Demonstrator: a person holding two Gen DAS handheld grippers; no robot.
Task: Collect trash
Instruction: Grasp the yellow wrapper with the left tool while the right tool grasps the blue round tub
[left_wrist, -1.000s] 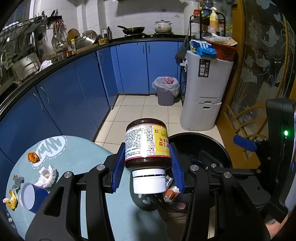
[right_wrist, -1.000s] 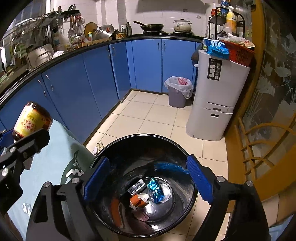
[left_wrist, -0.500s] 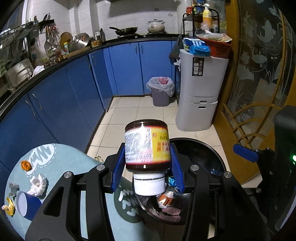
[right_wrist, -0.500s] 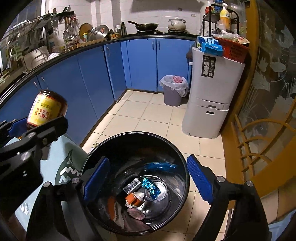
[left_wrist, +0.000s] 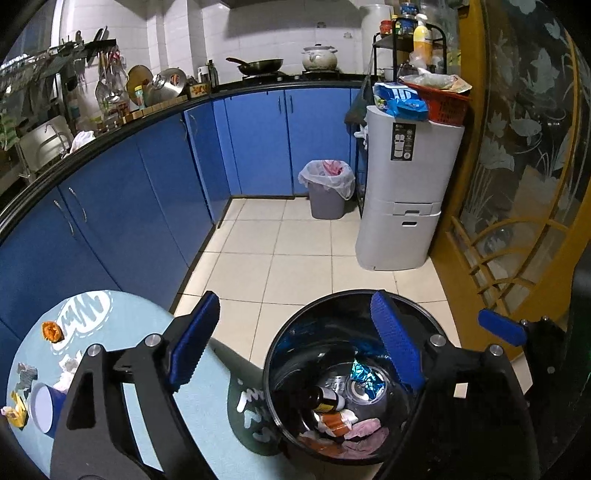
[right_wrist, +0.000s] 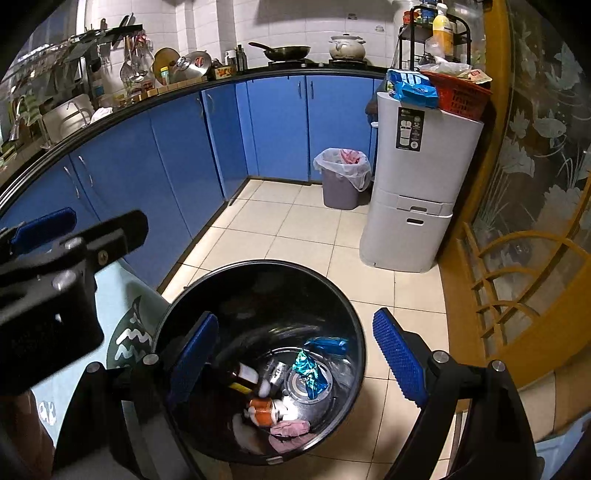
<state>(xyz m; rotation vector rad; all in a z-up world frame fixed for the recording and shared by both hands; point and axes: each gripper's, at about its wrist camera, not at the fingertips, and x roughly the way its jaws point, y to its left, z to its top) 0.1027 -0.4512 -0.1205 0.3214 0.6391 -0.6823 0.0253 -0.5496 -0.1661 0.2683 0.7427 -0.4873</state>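
Observation:
My left gripper (left_wrist: 295, 339) is open and empty above the near rim of the black trash bin (left_wrist: 288, 339). The brown sauce jar (left_wrist: 327, 400) lies inside the bin among wrappers. It also shows in the right wrist view (right_wrist: 243, 376), inside the bin (right_wrist: 354, 325). My right gripper (right_wrist: 295, 350) is open and empty over the bin. The left gripper also shows at the left of the right wrist view (right_wrist: 81, 236). On the light blue table (left_wrist: 147, 398) lie a blue paper cup (left_wrist: 42, 406), crumpled white tissue (left_wrist: 68, 373), an orange scrap (left_wrist: 51, 331) and a yellow wrapper (left_wrist: 16, 408).
Blue kitchen cabinets (left_wrist: 155, 184) curve along the left and back. A grey lined waste bin (left_wrist: 327, 188) and a white appliance (left_wrist: 404, 192) stand on the tiled floor (left_wrist: 295, 251). A glass door with a wooden frame (left_wrist: 517, 184) is at the right.
My left gripper opened and let go of the sauce jar, which dropped into the black bin. The left gripper has shifted right, over the bin.

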